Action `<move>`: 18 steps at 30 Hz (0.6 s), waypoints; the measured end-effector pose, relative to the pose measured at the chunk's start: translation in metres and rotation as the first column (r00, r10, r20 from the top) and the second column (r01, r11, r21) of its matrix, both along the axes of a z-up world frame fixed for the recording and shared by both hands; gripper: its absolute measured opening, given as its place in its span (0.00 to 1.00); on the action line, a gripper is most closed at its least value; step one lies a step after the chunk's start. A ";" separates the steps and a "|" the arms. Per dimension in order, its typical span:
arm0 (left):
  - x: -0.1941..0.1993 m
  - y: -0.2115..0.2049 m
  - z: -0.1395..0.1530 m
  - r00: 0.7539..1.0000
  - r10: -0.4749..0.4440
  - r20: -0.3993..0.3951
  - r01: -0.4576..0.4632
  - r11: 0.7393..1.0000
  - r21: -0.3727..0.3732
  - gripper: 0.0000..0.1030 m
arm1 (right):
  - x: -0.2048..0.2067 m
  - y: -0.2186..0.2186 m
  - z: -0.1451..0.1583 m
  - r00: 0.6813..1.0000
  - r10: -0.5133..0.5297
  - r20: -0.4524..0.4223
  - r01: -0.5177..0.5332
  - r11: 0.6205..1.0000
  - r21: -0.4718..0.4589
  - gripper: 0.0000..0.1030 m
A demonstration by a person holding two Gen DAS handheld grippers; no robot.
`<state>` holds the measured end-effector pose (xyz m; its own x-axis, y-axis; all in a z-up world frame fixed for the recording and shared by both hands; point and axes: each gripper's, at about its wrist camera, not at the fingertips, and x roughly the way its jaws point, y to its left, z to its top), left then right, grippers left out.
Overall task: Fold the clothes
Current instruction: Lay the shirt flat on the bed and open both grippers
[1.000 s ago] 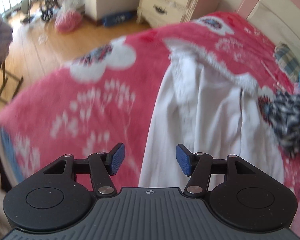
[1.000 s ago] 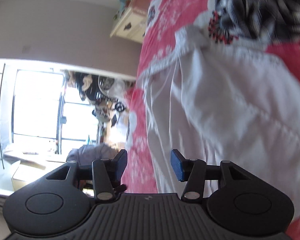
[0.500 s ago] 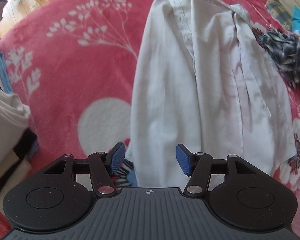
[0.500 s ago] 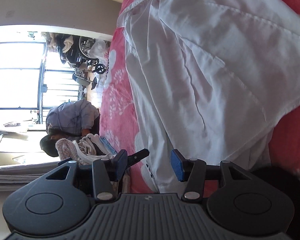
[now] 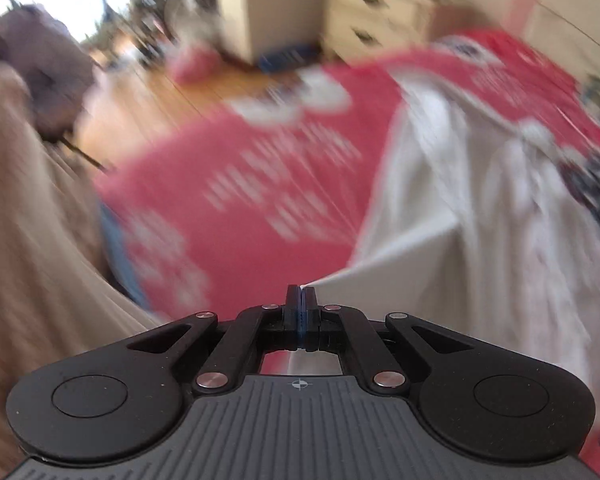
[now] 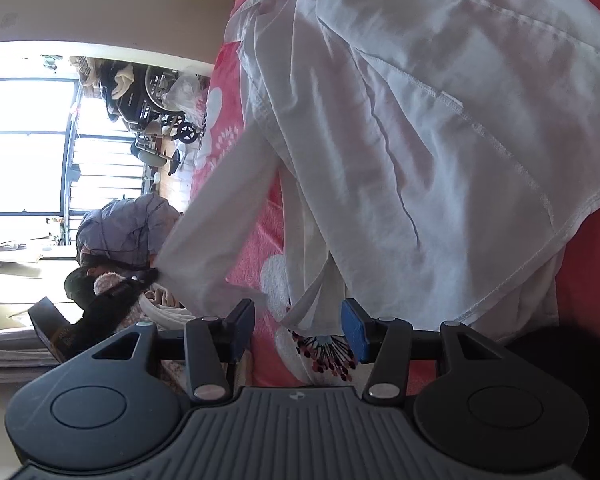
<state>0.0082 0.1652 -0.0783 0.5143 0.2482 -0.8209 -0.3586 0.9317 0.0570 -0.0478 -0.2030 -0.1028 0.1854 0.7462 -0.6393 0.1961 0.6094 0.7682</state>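
Note:
A white shirt [image 5: 480,208] lies spread on a red floral blanket [image 5: 268,184]. My left gripper [image 5: 301,292] is shut on a corner of the shirt, and a taut strip of white cloth runs from its tips up to the right. The left wrist view is blurred by motion. In the right wrist view the shirt [image 6: 420,120] fills the upper right, and one part of it is stretched out to the left over the blanket [image 6: 252,256]. My right gripper [image 6: 300,324] is open, with a low fold of the shirt's hem hanging between its blue pads, untouched.
A heap of beige clothes [image 5: 28,240] is at the left beside the bed. A cream dresser [image 5: 372,12] and wooden floor [image 5: 140,96] lie beyond. A black-and-white garment [image 5: 596,184] sits at the far right. A bright window [image 6: 24,140] and a grey garment [image 6: 128,224] show left.
My left gripper has shut on the shirt's corner and swung away, pulling the cloth taut. The right gripper has come closer to the hem, which now hangs between its pads.

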 end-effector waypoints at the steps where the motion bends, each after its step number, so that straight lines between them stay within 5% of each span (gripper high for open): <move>1: 0.004 0.012 0.013 0.999 0.029 0.030 -0.031 0.997 0.070 0.00 | 0.000 0.002 -0.002 1.000 0.002 -0.002 -0.002 1.000 0.002 0.51; 3: 0.018 0.034 0.023 0.995 0.090 0.046 -0.097 0.974 0.202 0.00 | 0.000 0.004 -0.004 1.000 0.005 -0.008 -0.005 1.000 0.003 0.50; 5: 0.036 0.052 0.016 0.990 0.138 -0.003 -0.132 0.958 0.255 0.03 | 0.000 0.004 -0.005 1.000 0.004 -0.013 -0.004 1.000 0.000 0.50; 8: 0.055 0.070 0.003 0.975 0.212 -0.068 -0.181 0.932 0.314 0.29 | -0.001 -0.001 -0.005 1.000 -0.009 -0.013 0.009 1.000 -0.010 0.51; 13: 0.039 0.052 0.013 0.984 0.173 0.047 -0.179 0.948 0.264 0.38 | 0.003 -0.008 -0.010 1.000 -0.023 -0.020 0.023 1.000 -0.020 0.51; 15: 0.029 0.034 0.019 0.991 0.102 0.092 -0.121 0.967 0.226 0.40 | 0.004 -0.007 -0.012 1.000 -0.016 -0.020 0.016 1.000 -0.022 0.51; 18: 0.011 0.001 0.018 0.994 -0.092 0.052 0.086 0.990 0.116 0.51 | 0.003 -0.005 -0.015 1.000 -0.011 -0.028 0.011 1.000 -0.026 0.51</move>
<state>0.0197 0.1659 -0.0607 0.5833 0.2892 -0.7590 -0.2803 0.9487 0.1461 -0.0448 -0.2081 -0.1181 0.1754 0.7275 -0.6633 0.2240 0.6266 0.7464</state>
